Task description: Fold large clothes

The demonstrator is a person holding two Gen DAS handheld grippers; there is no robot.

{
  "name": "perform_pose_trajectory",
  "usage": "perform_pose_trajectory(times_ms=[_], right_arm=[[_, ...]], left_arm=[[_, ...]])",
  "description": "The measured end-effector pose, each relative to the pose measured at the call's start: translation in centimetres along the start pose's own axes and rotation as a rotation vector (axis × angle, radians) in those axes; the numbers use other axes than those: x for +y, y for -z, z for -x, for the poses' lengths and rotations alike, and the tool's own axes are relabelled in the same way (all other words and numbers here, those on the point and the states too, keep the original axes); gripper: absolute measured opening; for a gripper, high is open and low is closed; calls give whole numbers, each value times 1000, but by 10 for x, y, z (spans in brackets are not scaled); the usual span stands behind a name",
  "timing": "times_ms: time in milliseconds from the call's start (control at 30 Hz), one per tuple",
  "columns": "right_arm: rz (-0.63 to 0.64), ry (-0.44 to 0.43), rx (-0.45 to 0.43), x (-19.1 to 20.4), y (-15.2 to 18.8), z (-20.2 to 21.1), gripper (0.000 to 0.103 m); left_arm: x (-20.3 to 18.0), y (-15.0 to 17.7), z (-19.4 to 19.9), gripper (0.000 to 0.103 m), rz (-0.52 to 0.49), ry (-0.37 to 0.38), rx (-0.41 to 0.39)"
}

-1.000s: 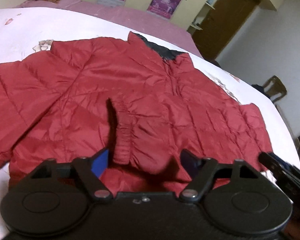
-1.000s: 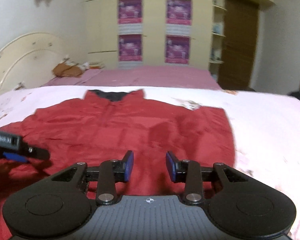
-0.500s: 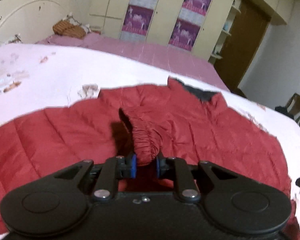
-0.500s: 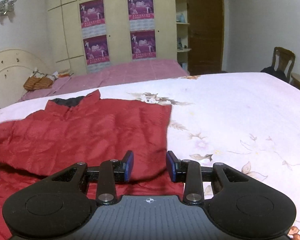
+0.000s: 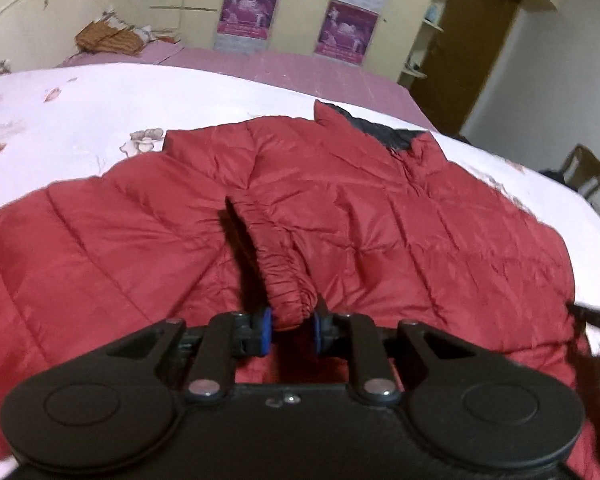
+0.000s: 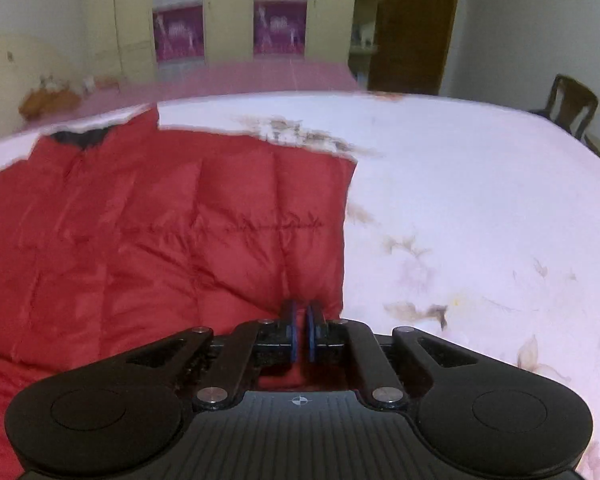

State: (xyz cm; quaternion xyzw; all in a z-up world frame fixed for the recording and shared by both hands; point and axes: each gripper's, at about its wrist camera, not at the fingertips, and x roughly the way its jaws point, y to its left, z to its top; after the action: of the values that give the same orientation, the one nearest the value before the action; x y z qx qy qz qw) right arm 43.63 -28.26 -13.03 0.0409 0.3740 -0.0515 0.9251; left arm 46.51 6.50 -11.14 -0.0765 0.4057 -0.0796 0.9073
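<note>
A red quilted jacket (image 5: 380,220) with a black collar lining (image 5: 380,132) lies spread on the bed. Its sleeve is folded across the body, and the gathered cuff (image 5: 284,280) sits between the blue pads of my left gripper (image 5: 292,326). The jaws are opening, but both pads still touch the cuff. In the right wrist view the jacket (image 6: 160,240) fills the left half. My right gripper (image 6: 301,328) is shut at the jacket's near right corner, with red fabric running in between its pads. A dark blurred piece at the left wrist view's right edge looks like the right gripper (image 5: 596,316).
The white flowered bed sheet (image 6: 480,200) stretches to the right of the jacket. A pink cover lies at the far end and a brown bundle (image 5: 108,38) at the headboard. A wooden chair (image 6: 572,104) and a brown door (image 6: 412,20) stand beyond the bed.
My left gripper closed on the sleeve cuff, then its jaws widened slightly. My right gripper moved right to the jacket's right edge and shut there.
</note>
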Motion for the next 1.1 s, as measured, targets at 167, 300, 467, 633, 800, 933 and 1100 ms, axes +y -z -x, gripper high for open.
perform_pose_trajectory(times_ms=[167,300,467,633,800,933,1100], right_arm=[[-53,-29,-116,-16,-9,35,6],[-33,-38,-143,-12,-27,28,6],[14,15,-20,-9,-33,-25,6],[54,9,-53,-14,-38,-18,6],[3,-34,-129,-23,-63,-19,6],[25,-12,-71,-20,-73,-45,6],[55,3,-33,-23,-68,-49,6]], left_arm=[[10,-7,40,39,19,-117,-180],[-13,-24,14,39,-57,-53,-154],[-28,-22,-45,42,-139,-56,-48],[-24,-26,-30,40,-124,-36,-90],[-29,-43,-43,42,-133,-42,-98],[-26,-46,-66,45,-133,-83,-54],[-30,-42,-58,42,-155,-104,-59]])
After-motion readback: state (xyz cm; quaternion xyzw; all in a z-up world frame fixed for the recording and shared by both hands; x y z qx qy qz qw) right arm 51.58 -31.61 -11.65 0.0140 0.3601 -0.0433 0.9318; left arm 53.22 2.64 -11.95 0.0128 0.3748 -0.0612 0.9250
